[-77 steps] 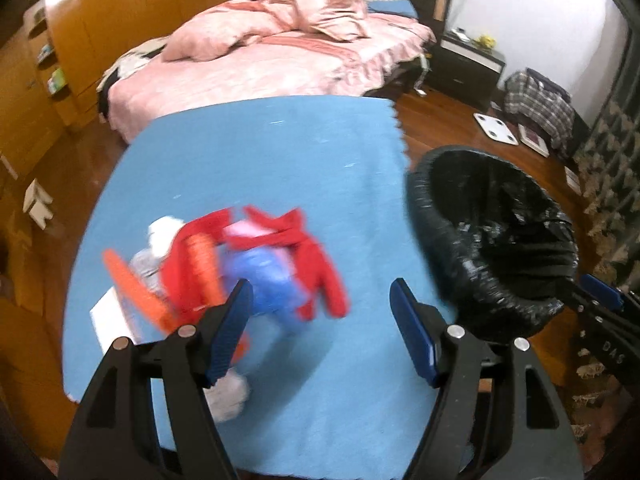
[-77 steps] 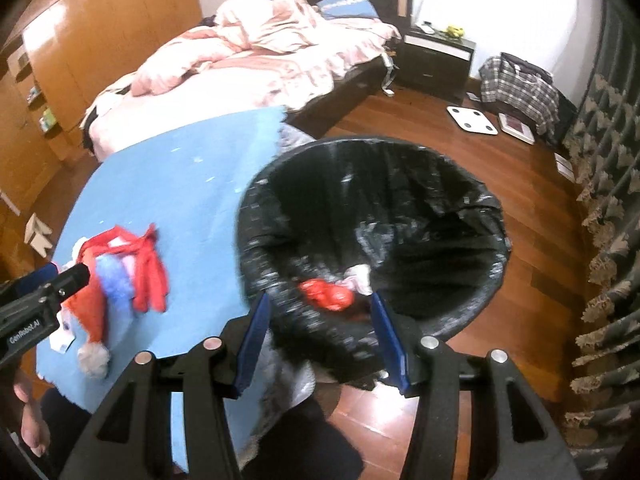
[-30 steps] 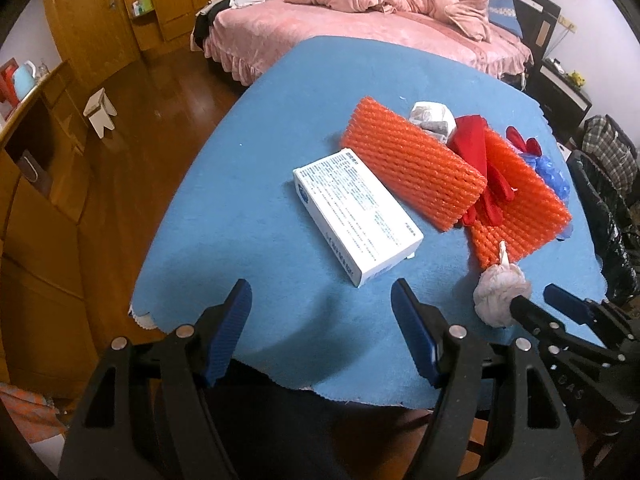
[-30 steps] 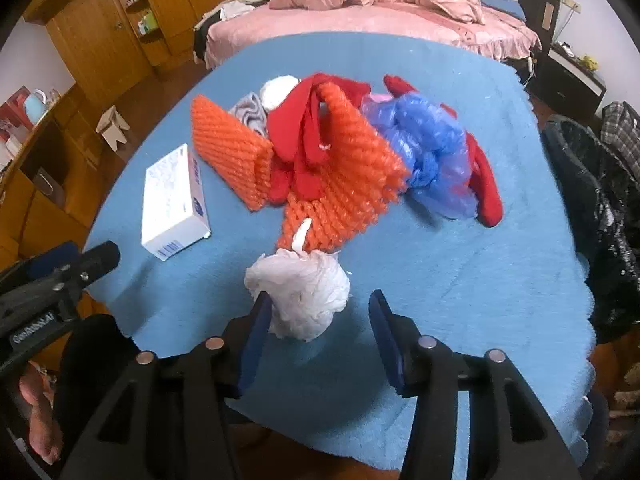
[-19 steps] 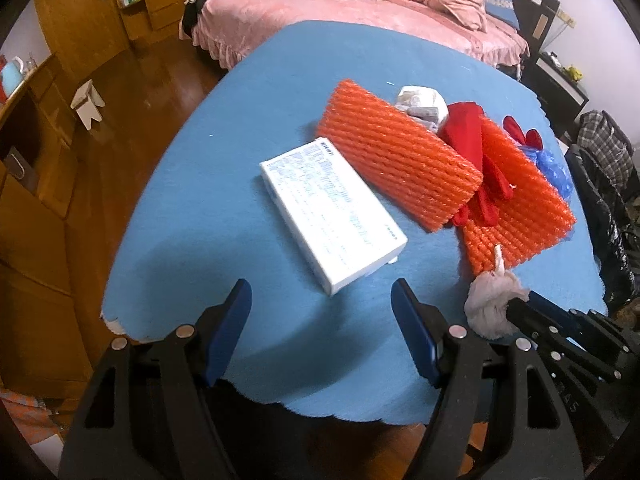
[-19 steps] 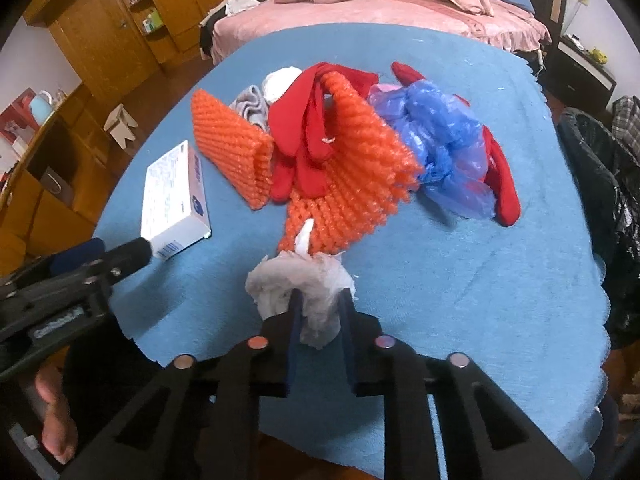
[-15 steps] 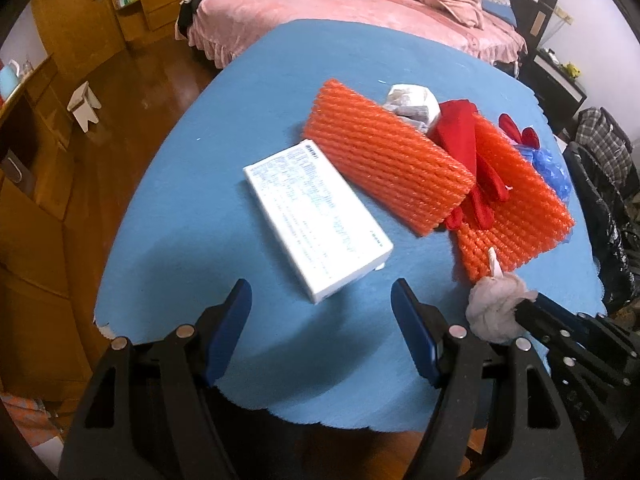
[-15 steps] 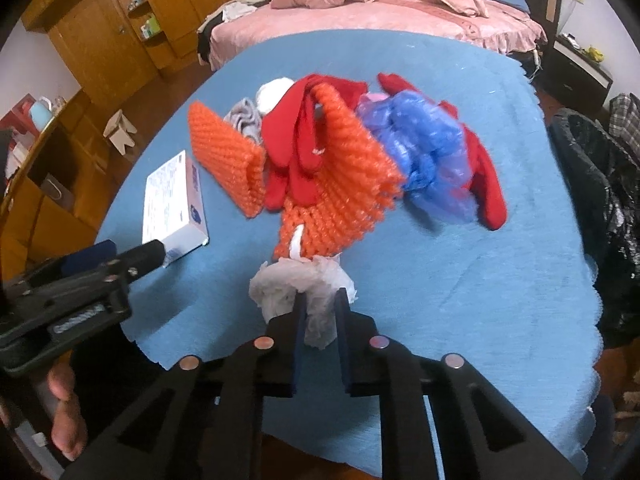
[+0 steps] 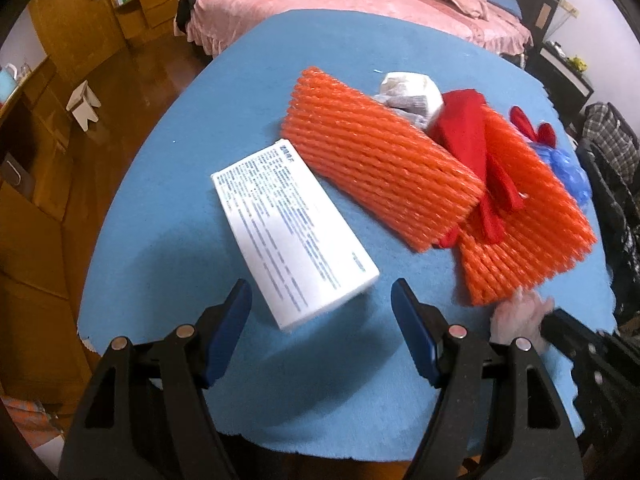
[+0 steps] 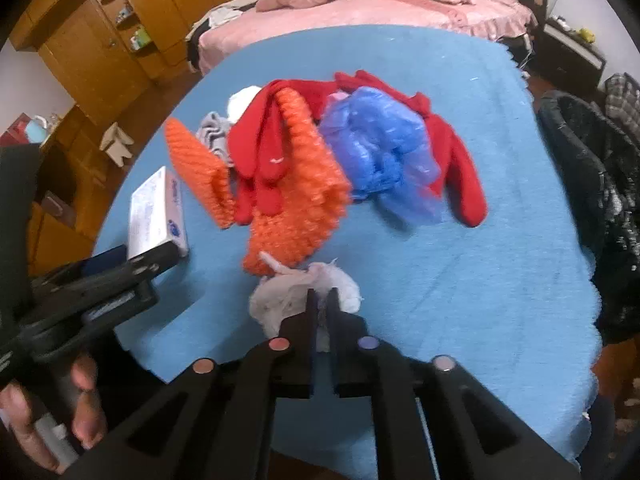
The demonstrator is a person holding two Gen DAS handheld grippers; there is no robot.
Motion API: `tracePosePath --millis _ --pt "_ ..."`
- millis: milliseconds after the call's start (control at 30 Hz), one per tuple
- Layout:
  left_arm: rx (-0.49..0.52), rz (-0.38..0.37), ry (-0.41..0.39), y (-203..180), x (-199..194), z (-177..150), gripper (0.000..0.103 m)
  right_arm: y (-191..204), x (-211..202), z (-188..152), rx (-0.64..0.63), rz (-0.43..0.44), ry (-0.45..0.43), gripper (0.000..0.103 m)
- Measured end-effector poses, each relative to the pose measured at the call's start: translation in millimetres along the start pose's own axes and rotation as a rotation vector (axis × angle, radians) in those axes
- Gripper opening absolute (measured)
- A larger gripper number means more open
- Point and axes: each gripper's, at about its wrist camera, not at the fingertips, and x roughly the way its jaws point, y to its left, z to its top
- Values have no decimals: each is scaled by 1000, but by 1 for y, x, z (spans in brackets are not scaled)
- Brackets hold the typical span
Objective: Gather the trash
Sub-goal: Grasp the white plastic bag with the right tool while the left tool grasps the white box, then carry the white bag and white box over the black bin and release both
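My right gripper (image 10: 321,300) is shut on a crumpled white tissue wad (image 10: 280,294) near the front edge of the blue table (image 10: 460,280). That wad (image 9: 516,316) shows at the right of the left wrist view. My left gripper (image 9: 320,304) is open just above the near end of a white printed box (image 9: 292,228), with nothing pinched. Beyond lie two orange foam nets (image 9: 380,164), red gloves (image 10: 264,140), a blue plastic bag (image 10: 380,144) and a white and grey bundle (image 9: 412,92). The black-lined trash bin (image 10: 592,184) stands past the table's right edge.
A pink bed (image 9: 360,4) lies behind the table. Wooden cabinets (image 9: 60,40) and a small white stool (image 9: 84,104) stand at the left on the wood floor. A hand (image 10: 52,420) holds the left gripper at the lower left of the right wrist view.
My right gripper closed on the white tissue wad and has drawn it a little toward the table's front edge. My left gripper came nearer and lower over the white box.
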Motion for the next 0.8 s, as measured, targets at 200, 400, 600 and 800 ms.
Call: tracePosePath --millis 200,400,600,800 --pt "-3 10 31 1 18 3 63 2 13 -6 -14 -12 21 37" --pt "-2 0 14 5 9 -3 62 5 15 -7 -28 -21 24 28" --pt "-3 -9 -17 9 -12 -9 62 3 9 -6 -10 -5 19 21" --pt "24 0 -37 3 -31 -16 62 4 -11 -8 -17 -9 -9 21"
